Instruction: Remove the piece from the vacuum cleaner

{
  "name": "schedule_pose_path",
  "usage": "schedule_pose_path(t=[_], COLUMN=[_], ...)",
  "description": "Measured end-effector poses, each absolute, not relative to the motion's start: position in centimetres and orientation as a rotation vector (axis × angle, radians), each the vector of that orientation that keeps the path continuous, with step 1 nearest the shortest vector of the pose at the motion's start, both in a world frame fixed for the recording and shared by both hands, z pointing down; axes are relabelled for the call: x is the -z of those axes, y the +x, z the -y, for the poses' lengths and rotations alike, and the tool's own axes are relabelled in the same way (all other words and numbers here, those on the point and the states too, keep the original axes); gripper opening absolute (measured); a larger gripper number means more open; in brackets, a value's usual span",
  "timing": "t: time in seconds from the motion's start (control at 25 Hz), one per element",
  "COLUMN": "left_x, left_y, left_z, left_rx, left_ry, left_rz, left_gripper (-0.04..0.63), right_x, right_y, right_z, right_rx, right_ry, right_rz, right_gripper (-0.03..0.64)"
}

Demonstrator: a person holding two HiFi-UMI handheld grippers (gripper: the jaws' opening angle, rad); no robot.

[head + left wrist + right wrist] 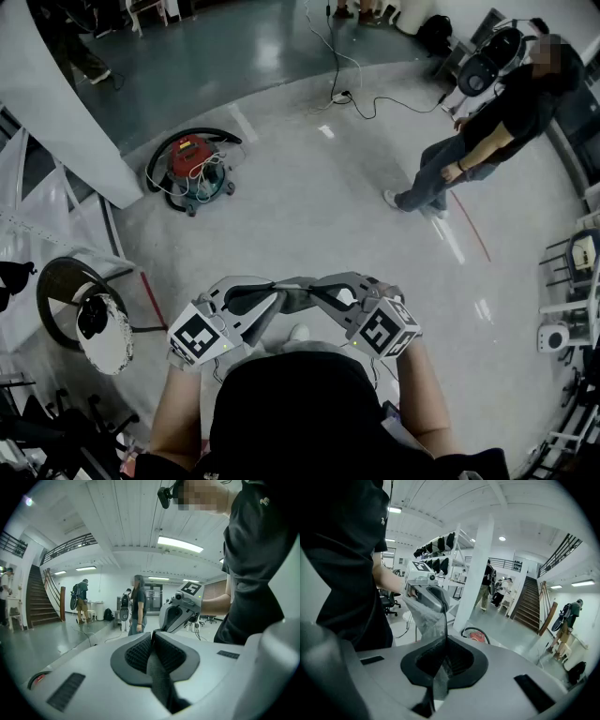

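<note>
The head camera is looking steeply down from above the person, taking in the left gripper [278,289] and right gripper [312,287] close below, and the vacuum cleaner [192,171] far beyond their fingertips. The 2 gripper cameras are facing each other at close range, each looking along its own fingers at the other gripper just past the tips. The right gripper view and the head view are sharing the vacuum cleaner.
</note>
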State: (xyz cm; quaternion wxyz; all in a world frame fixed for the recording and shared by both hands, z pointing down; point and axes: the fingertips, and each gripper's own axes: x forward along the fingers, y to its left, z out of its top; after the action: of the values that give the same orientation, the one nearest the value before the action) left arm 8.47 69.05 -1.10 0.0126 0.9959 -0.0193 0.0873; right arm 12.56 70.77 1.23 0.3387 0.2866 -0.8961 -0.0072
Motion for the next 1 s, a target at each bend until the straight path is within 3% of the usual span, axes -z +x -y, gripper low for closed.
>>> schedule_pose_path(t=[0.56, 1.0], left_x=[0.7, -2.2], left_y=[11.8, 7.7], left_z=[-66.0, -51.4], left_rx=[-0.288, -0.229], left_ry=[3.056, 3.042], left_rz=[0.226, 0.270], left_gripper=[0.037, 0.038], right_x=[-1.6, -4.2], right_y=[16.0, 12.2], right_z=[-67.6, -52.5], right_rx=[0.006, -0.013], right_ry=[0.660, 0.618], right_rz=[2.434, 2.421], right_gripper=[0.035, 0.037])
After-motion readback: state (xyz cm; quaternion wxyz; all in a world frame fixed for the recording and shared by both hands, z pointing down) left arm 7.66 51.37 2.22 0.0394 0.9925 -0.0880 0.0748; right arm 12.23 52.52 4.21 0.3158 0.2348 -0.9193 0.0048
